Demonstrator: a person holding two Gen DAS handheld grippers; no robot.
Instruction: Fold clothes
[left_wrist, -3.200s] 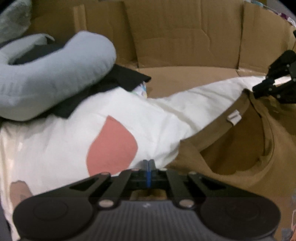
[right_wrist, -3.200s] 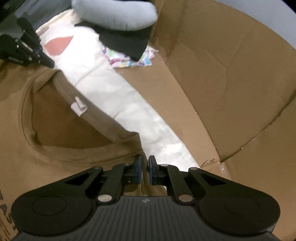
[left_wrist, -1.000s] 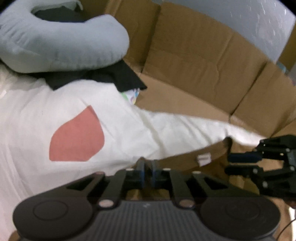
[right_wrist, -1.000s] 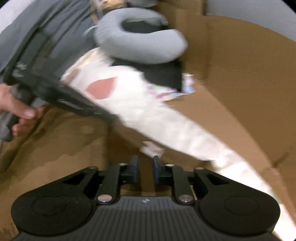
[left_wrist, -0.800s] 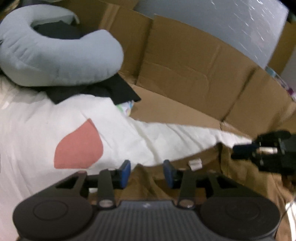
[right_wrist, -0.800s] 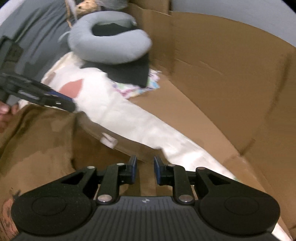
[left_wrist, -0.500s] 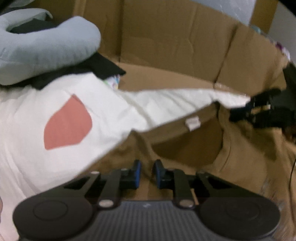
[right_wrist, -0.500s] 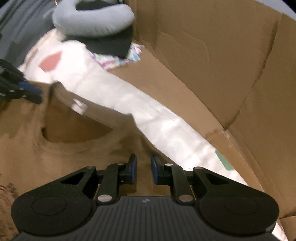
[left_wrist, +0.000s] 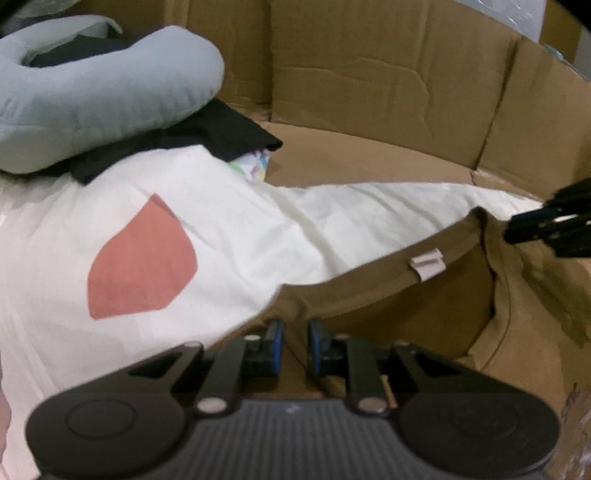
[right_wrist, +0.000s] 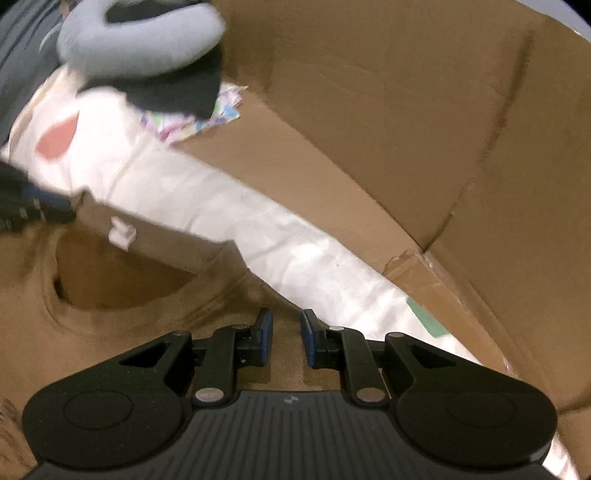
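A brown T-shirt (left_wrist: 461, 306) lies spread out inside a big brown cardboard box (left_wrist: 369, 88). Its round neck hole faces up, and a small white tag (left_wrist: 426, 263) sits on the back of the collar. The far edge of the brown shirt lies on top of a white cloth with a pink shape printed on it (left_wrist: 140, 266).

The left gripper (left_wrist: 294, 345) is low over the shoulder of the brown shirt, near the collar. Its two blue-tipped fingers (left_wrist: 275, 341) are a little apart, with a small gap between them. Brown cloth shows in the gap, but the fingers are not squeezing it.

The right gripper (right_wrist: 283, 338) is over the other shoulder of the brown shirt, close to where the shirt meets the white cloth. Its fingers (right_wrist: 265, 334) are also apart and are not pinching anything.

Behind the white cloth there is a soft, light grey neck pillow shaped like a U (left_wrist: 99, 96). It rests on a folded black cloth (left_wrist: 207, 136). A bit of cloth with many colours (right_wrist: 192, 122) pokes out from under the black one. The right wrist view is a little blurry on its left side.
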